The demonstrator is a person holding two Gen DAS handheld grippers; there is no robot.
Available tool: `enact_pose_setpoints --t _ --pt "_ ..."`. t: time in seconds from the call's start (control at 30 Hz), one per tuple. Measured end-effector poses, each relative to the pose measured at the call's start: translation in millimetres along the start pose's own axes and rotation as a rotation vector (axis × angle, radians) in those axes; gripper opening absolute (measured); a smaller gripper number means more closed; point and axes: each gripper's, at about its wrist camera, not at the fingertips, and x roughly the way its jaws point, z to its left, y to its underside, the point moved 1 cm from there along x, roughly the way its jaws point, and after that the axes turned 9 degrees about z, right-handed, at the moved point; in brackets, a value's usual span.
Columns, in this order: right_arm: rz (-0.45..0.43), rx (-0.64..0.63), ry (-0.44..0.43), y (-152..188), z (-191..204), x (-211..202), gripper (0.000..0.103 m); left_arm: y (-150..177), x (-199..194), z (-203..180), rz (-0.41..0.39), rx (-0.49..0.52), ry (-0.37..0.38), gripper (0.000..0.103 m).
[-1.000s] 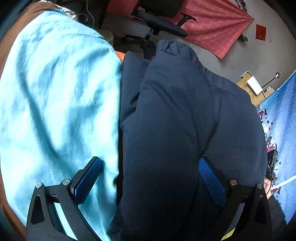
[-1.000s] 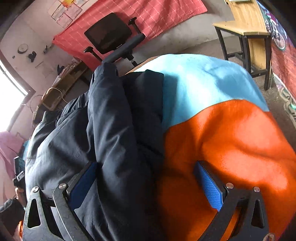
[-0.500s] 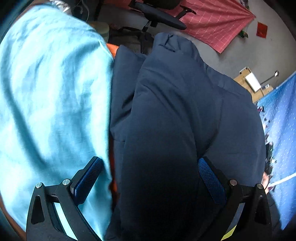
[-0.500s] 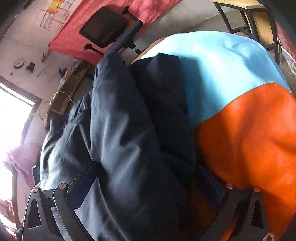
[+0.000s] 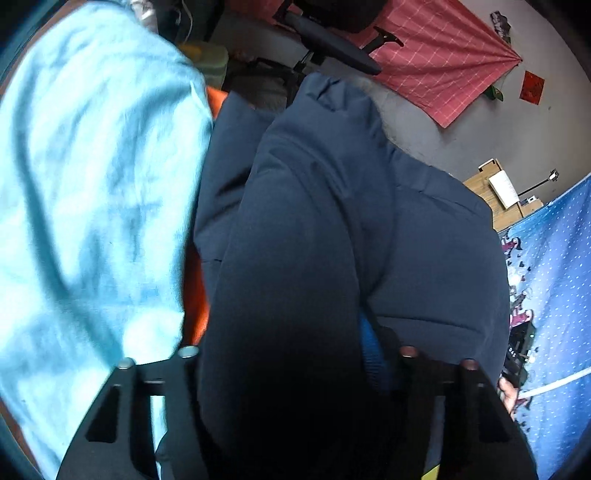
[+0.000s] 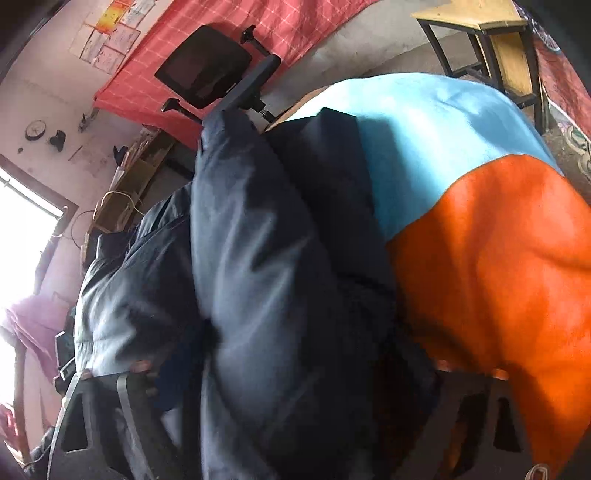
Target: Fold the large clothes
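Here, left gripper has its jaws pinched in on a thick fold of one navy padded jacket; only a sliver of the blue pad shows on the right finger, the other pad is buried in cloth. Right gripper is likewise closed around a bunched fold of the same jacket, pads hidden by fabric.

The jacket lies lengthwise in both views, one sleeve-like roll on top of the body. It rests on two cloths: one light blue cloth beside it and one orange cloth touching its edge, the orange showing as a thin strip in the left view.

Farther off: one black office chair, a red checked cloth hung on the wall, a wooden table, a blue dotted fabric, grey floor.
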Motion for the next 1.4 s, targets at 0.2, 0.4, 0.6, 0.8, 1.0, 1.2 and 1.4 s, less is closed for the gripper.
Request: enact_pose_setpoints --t 0.2,0.4,0.6,0.8,1.0,1.2,1.4 --pt "-0.010 0.086 -0.057 4.6 7.1 -7.9 0.039 13.9 -2.5 -24.9 -0.029 -0.035 -0.054 0.030" --pt "-0.052 0.057 -0.044 9.4 32.2 -32.4 0.020 42.7 -28.2 -41.7 -0.094 0.006 -0.106 0.017" --pt "-0.100 -0.029 -0.003 15.1 73.0 -60.9 0.016 66.2 -46.0 -59.8 -0.102 -0.002 -0.095 0.015" --pt "-0.117 -0.092 0.020 24.3 99.7 -93.2 0.015 92.6 -71.9 -82.1 -0.096 0.035 -0.078 0.014" --pt "-0.128 -0.146 0.042 44.0 122.5 -127.6 0.015 113.3 -101.0 -111.6 -0.114 0.072 -0.093 0.014" --pt "-0.145 -0.184 0.042 66.6 139.3 -154.9 0.015 119.0 -111.7 -135.6 -0.147 0.064 -0.100 0.014" --pt "-0.156 -0.214 0.054 85.7 143.4 -159.7 0.015 131.5 -95.8 -129.2 -0.149 0.100 -0.148 0.014"
